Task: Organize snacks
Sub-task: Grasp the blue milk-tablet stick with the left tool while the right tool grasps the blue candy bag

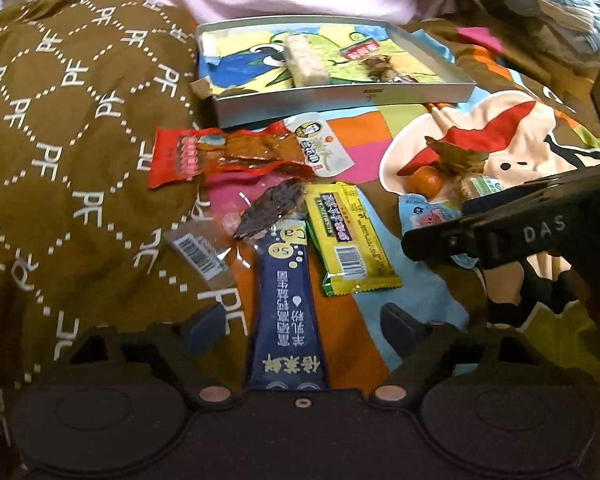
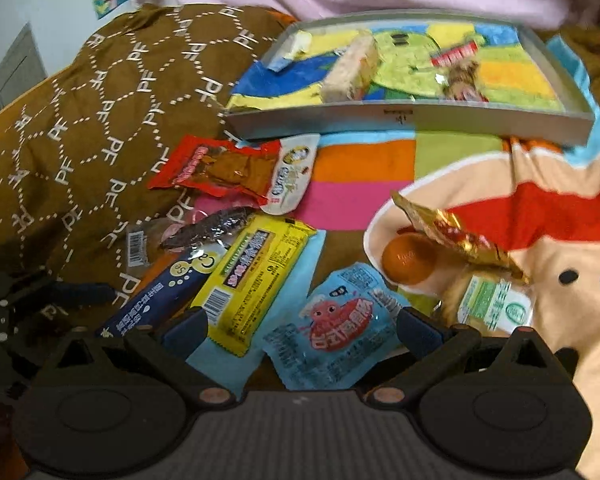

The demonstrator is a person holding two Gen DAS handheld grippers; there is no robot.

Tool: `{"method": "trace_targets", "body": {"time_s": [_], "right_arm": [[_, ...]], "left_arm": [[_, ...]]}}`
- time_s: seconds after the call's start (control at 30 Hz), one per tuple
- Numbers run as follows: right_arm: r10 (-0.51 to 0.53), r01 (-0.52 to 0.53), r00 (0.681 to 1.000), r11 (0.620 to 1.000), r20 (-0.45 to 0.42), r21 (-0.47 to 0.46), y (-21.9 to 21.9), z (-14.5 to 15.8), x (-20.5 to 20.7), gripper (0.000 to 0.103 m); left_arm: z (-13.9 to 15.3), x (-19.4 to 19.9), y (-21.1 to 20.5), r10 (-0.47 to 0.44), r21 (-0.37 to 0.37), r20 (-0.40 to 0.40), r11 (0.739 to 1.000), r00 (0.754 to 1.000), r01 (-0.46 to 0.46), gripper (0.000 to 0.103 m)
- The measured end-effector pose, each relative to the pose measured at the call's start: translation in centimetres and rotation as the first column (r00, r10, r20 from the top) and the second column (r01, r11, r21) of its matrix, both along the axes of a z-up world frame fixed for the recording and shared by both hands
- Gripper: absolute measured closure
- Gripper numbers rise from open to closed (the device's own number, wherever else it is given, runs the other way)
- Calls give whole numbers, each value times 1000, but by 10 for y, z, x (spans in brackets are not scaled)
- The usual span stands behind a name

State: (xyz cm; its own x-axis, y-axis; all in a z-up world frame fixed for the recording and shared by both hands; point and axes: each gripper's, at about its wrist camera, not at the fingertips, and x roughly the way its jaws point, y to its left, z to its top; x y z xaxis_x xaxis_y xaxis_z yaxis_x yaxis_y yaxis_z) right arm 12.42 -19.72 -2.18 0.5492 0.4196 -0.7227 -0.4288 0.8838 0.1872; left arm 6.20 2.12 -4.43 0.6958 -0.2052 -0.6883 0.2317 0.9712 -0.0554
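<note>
Left wrist view gives me my left fingers (image 1: 302, 320) apart around the dark blue stick packet (image 1: 286, 316), not pinching it. Right wrist view alone shows right fingers (image 2: 302, 330) apart over a light blue pouch (image 2: 332, 330), grey tray (image 2: 412, 122) far behind.

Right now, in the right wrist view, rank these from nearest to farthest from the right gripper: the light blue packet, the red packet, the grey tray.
1. Light blue packet: nearest, lying between the open fingers of the right gripper.
2. Red packet: mid-distance, up and to the left, beside the brown quilt.
3. Grey tray: farthest, at the top, already holding two snacks.
</note>
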Motion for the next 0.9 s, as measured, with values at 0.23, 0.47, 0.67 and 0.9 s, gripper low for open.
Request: {"method": "trace_targets", "body": {"time_s": [0.23,0.47,0.67,0.9], "right_arm": [[-44,44,999,997,9,-65,9,-4,5,7],[-156,155,987,987,-38,-46,12,-9,14,10],[-155,153,988,981,-4,-116,16,-13,6,18],[-163,160,986,984,-30,-74,6,-10,5,25]], "left_arm": [[-3,9,4,3,18,-8,1000,1000,-3,39],[-7,11,6,46,26,-6,999,999,-45,54],[-5,11,9,38,-5,-29,999,999,-39,64],[-6,11,11,37,-81,-74,996,997,-43,68]]}}
